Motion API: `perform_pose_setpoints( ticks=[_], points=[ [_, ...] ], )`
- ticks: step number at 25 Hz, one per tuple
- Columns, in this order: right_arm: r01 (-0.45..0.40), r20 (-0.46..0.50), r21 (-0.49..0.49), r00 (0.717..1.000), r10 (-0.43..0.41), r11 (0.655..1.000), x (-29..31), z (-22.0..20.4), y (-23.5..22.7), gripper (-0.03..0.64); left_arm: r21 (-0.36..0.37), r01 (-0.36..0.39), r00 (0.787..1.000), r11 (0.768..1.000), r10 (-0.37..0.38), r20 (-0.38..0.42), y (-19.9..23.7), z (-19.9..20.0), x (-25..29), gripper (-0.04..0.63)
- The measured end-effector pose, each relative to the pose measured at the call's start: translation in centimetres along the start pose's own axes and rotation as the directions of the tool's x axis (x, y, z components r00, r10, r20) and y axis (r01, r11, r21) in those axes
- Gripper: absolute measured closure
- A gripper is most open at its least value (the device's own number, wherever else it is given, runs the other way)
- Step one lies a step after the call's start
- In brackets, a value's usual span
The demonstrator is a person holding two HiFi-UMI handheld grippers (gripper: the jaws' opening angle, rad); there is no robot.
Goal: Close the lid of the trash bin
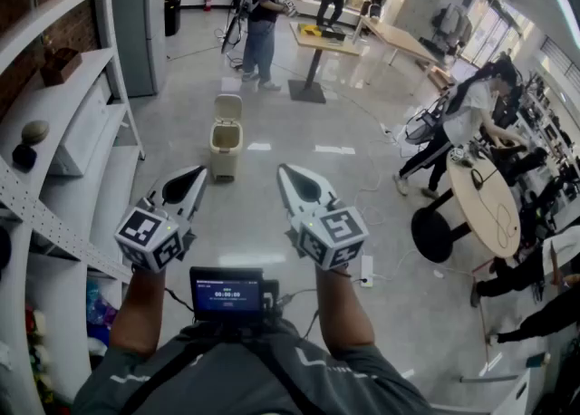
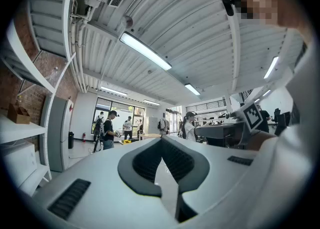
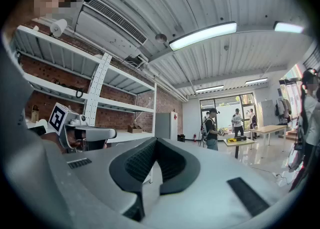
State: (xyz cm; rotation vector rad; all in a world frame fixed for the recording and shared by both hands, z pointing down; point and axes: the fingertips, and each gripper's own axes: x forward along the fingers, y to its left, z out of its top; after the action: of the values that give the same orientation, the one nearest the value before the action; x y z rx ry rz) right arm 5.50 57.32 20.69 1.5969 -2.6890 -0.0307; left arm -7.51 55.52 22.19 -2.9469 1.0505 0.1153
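I carry the grey left gripper (image 1: 198, 174) and right gripper (image 1: 285, 174) clenched, empty (approach only, I judge); the open-lidded cream plastic trash bin (image 1: 226, 146) stands well ahead.

Inspected: left gripper (image 1: 194, 172) and right gripper (image 1: 285, 169) are pale grey tapered shells with black ribbed pads (image 2: 145, 165) and rear black-and-white marker cubes (image 1: 149, 237); the wearer has a grey short-sleeved shirt (image 1: 116, 388), dark chest straps (image 1: 168, 375), a small lit screen (image 1: 227, 294) and thin black cables (image 1: 297, 294).
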Motion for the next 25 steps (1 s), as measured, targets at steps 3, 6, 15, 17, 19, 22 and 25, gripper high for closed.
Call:
perform_pose_setpoints(
  ticks=[3,6,15,17,19,22,25],
  points=[
    [0.003,-0.001,-0.002,1.000,-0.003,1.000,0.0,-0.2,0.1,0.607,-0.003,-0.001,1.000,1.000,0.001,-0.005,0.0,-0.4,-0.1,0.600],
    [0.011,0.006,-0.003,1.000,-0.011,1.000,0.0,-0.1,0.1,0.607,-0.013,0.013,1.000,1.000,-0.013,-0.002,-0.2,-0.3,0.0,0.600],
    [0.021,0.021,0.043,1.000,-0.022,0.999,-0.2,-0.1,-0.3,0.606,-0.014,-0.003,1.000,1.000,0.003,-0.001,0.4,-0.4,0.1,0.600],
    [0.026,0.015,0.042,1.000,-0.026,0.999,-0.2,-0.3,-0.4,0.606,-0.018,-0.010,1.000,1.000,0.010,0.002,0.4,-0.4,0.0,0.600],
    [0.028,0.016,0.046,0.999,-0.029,0.999,-0.1,-0.4,-0.5,0.606,-0.018,-0.006,1.000,1.000,0.006,0.003,0.4,-0.3,-0.1,0.600],
    [0.035,0.017,0.044,0.999,-0.036,0.998,0.2,-0.4,-0.5,0.606,-0.017,0.002,1.000,1.000,-0.002,-0.006,0.5,-0.5,-0.1,0.600],
    [0.035,0.015,0.043,0.999,-0.035,0.998,0.4,-0.4,-0.3,0.606,-0.025,0.004,1.000,1.000,-0.005,-0.014,0.8,-0.8,-0.2,0.600]
  ],
)
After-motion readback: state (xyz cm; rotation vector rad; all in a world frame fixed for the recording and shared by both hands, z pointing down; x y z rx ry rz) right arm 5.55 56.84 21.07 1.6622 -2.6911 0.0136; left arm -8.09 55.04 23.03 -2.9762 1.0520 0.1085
